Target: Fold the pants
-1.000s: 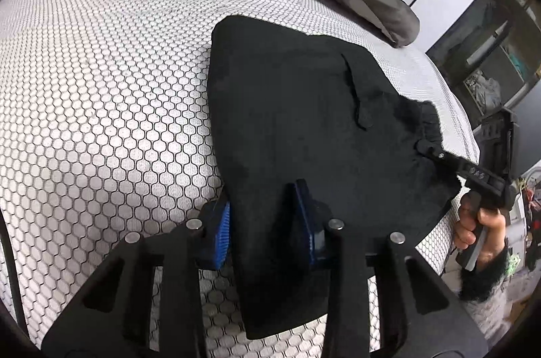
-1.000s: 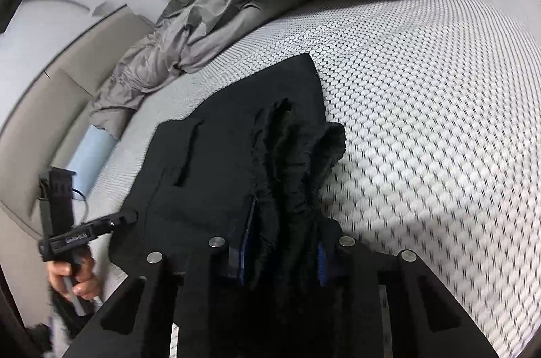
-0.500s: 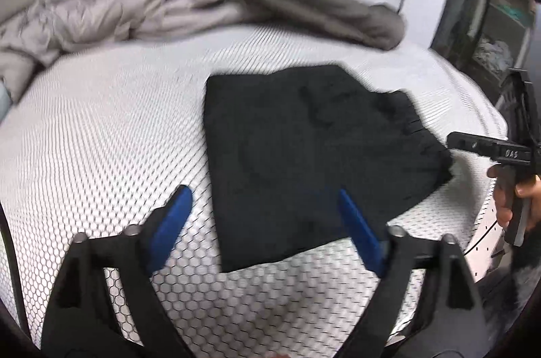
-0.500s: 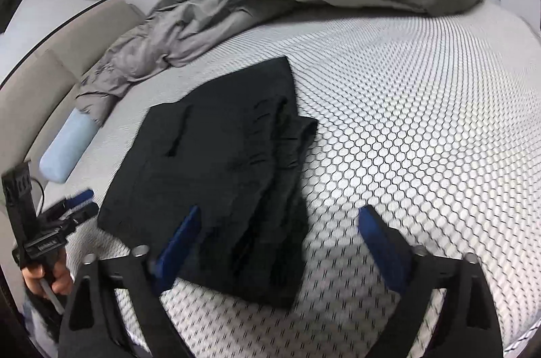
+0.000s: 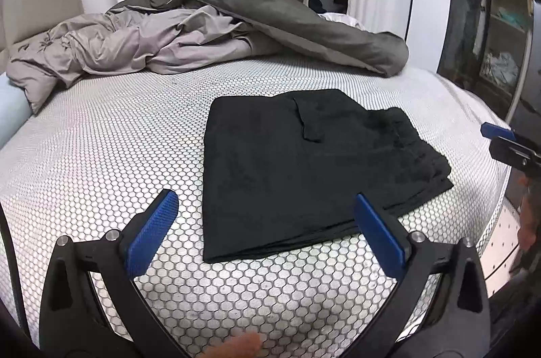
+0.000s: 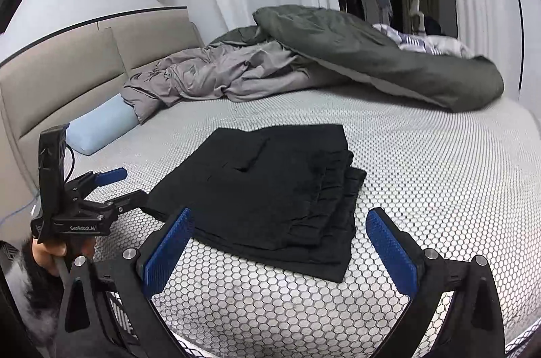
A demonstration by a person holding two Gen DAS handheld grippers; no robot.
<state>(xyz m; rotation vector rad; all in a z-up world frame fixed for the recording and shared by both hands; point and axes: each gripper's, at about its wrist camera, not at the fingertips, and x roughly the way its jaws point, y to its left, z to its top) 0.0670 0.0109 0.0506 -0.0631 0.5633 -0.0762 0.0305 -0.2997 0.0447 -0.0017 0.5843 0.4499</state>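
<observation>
Over on the left, a pale blue bolster pillow (image 6: 101,128) lies against the padded beige headboard (image 6: 57,80), smooth and rounded. Beside it sprawls a crumpled grey duvet (image 5: 142,47), soft and creased, with a darker olive-grey side rolled over along the far edge of the bed. The bed (image 5: 94,155) itself wears a white cover printed all over with small black-edged hexagons, like a honeycomb mesh.

Now the left gripper (image 5: 270,229): black frame, blue ribbed pads, its jaws opening wide with nothing between them. It hovers near the bed's front edge, and the pants (image 5: 304,168) lie just beyond its pads, apart from both.

There they are in the middle: black, matte, folded into a flat, roughly rectangular packet, a pocket flap showing on top and the gathered waistband layers stepped along the right side.

To the right, the right gripper (image 6: 280,243) is built the same and its jaws are opening too, released and gripping nothing. From its camera the pants (image 6: 270,195) sit ahead between the two blue pads, not touching either. The left gripper (image 6: 111,189) shows off to the side there, gripped by a hand (image 6: 50,253).
</observation>
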